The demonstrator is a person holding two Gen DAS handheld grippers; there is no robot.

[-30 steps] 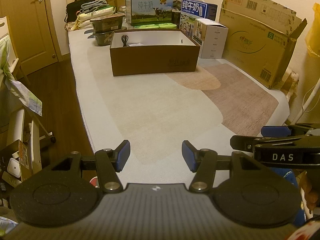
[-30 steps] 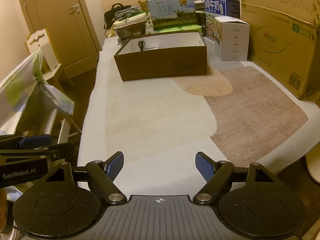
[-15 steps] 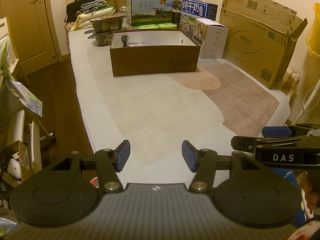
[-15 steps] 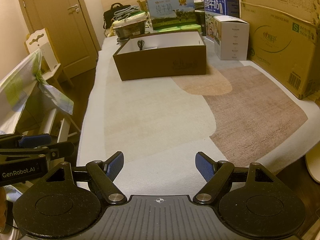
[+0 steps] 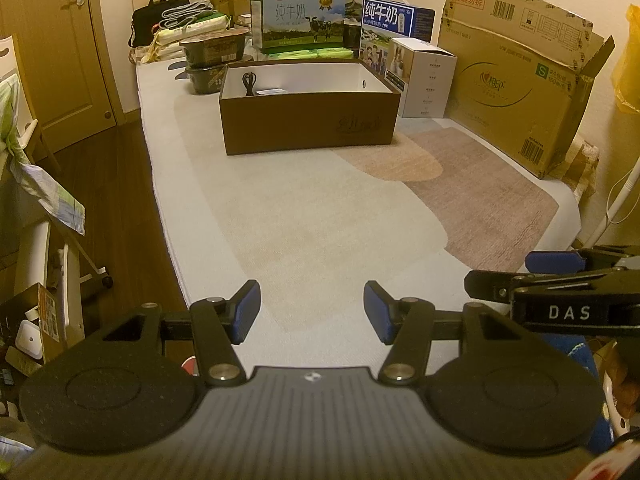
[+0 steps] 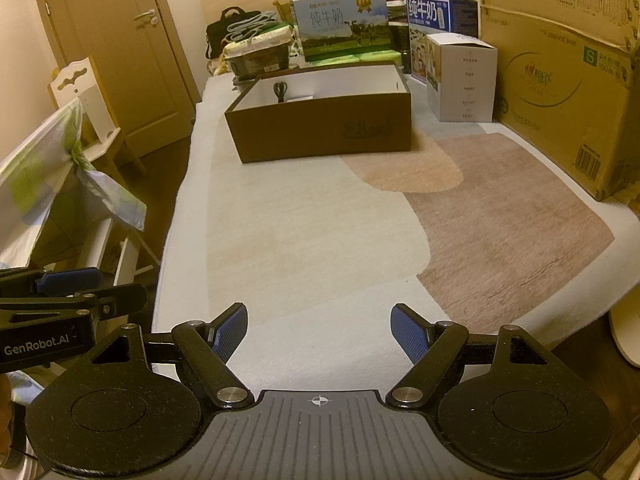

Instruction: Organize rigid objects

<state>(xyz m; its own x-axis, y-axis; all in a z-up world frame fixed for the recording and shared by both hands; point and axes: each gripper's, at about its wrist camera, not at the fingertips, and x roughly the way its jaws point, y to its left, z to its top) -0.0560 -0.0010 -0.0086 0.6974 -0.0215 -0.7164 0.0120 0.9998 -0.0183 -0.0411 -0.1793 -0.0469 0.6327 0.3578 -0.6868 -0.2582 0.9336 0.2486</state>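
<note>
Almost nothing has moved since the earlier frames: both views hold the same scene, with only a slight shift of the other tool at the frame edge. The left hand-held gripper [image 5: 311, 312] hangs over the near end of the bed [image 5: 320, 216], its blue-padded fingers [image 5: 244, 312] spread wide with nothing between them. The right hand-held gripper [image 6: 319, 334] is likewise wide apart and empty, just beside the left one, above the same near edge of the patterned bed cover. Well ahead, toward the far end of the bed, stands an open brown cardboard box [image 5: 310, 126] with a white inside; a coiled black cable [image 5: 249, 82] lies in its far left corner beside a small white item. Behind it are milk cartons [image 5: 298, 20], stacked dark food trays [image 5: 212, 60] and a white box [image 5: 424, 78]; a large cardboard carton [image 5: 516, 80] stands along the right wall.
</note>
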